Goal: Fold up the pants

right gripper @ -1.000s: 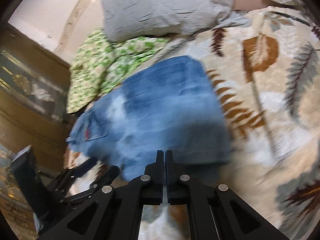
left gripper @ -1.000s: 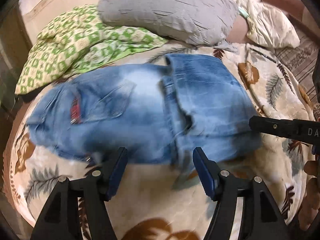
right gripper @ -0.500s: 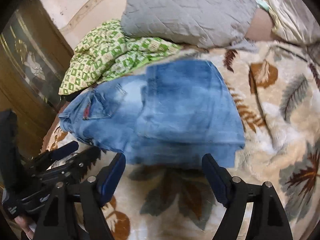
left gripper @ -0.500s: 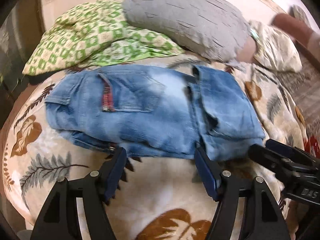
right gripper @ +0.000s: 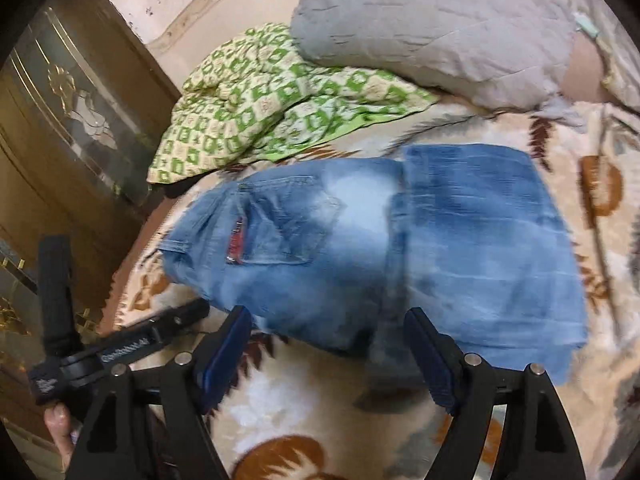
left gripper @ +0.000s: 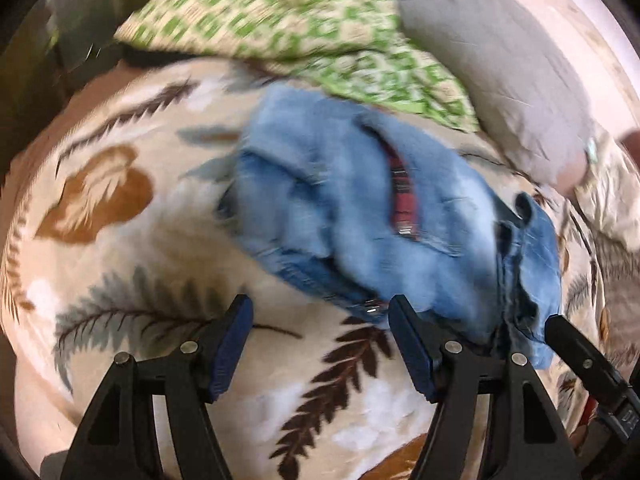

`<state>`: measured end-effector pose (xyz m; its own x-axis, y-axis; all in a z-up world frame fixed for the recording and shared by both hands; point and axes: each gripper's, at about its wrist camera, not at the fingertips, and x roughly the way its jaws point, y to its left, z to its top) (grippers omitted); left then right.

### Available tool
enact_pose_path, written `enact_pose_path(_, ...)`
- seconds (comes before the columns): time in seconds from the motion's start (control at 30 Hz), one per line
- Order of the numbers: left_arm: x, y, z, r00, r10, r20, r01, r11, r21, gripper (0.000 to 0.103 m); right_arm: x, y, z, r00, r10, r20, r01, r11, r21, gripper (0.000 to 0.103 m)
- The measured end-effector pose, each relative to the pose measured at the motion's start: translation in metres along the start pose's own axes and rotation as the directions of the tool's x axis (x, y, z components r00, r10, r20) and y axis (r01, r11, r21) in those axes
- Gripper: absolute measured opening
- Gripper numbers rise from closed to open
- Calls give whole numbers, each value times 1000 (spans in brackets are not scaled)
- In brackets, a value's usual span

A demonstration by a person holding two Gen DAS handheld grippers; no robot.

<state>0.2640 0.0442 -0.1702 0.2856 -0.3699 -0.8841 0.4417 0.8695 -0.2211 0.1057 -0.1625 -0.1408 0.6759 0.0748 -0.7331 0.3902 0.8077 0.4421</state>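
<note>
Blue denim pants (right gripper: pixel 380 248) lie folded on the bed's leaf-print blanket (right gripper: pixel 320 412), waist end toward the wooden cabinet (right gripper: pixel 60 140), leg part doubled over on the other side.

Right wrist view: sharp enough to read the pants whole; back pocket with a red tag (right gripper: pixel 237 242) faces up, and the doubled-over leg panel sits as a darker rectangle on top. The right gripper (right gripper: pixel 328 354) hangs over the near edge of the pants, jaws wide apart, nothing between the pads, no cloth touched. This view alone shows the cabinet and a person's fingers (right gripper: pixel 56 420) on the handle of the left gripper (right gripper: pixel 188 312), at lower left beside the waist end.

Left wrist view: motion-blurred. The pants (left gripper: pixel 380 216) run diagonally, red tag (left gripper: pixel 402 200) still legible. The left gripper (left gripper: pixel 320 344) is wide open over bare blanket (left gripper: pixel 120 240); its right-hand finger (left gripper: pixel 408 344) overlaps the near denim edge, contact not clear. One finger of the right gripper (left gripper: pixel 576 356) enters at lower right.

Surroundings: green checked cloth (right gripper: pixel 272 96) and grey pillow (right gripper: pixel 432 24) lie beyond the pants, the cloth's edge just beside them. A cream patterned pillow (left gripper: pixel 612 200) sits at the far right.
</note>
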Motion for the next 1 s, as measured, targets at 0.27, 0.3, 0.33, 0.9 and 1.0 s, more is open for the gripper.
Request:
enact_pose_path(0.27, 28, 47, 12, 995, -86, -60, 69, 969, -239, 70, 23, 11, 4, 994, 107, -10, -107, 994, -8, 80)
enact_pose_path(0.3, 34, 51, 14, 992, -109, -69, 87, 959, -271, 69, 26, 11, 4, 994, 111, -14, -111, 994, -4, 80)
enact_pose_path(0.33, 40, 54, 16, 989, -126, -83, 96, 949, -300, 67, 31, 10, 4, 992, 124, -22, -123, 992, 6, 79)
enact_pose_path(0.9, 44, 50, 11, 975, -220, -13, 196, 893, -404, 43, 83, 17, 23, 978, 181, -108, -175, 982, 65, 66)
enact_pose_path(1.0, 31, 44, 11, 972, -235, 31, 230, 904, -361, 46, 90, 23, 24, 979, 163, -125, -159, 986, 45, 64)
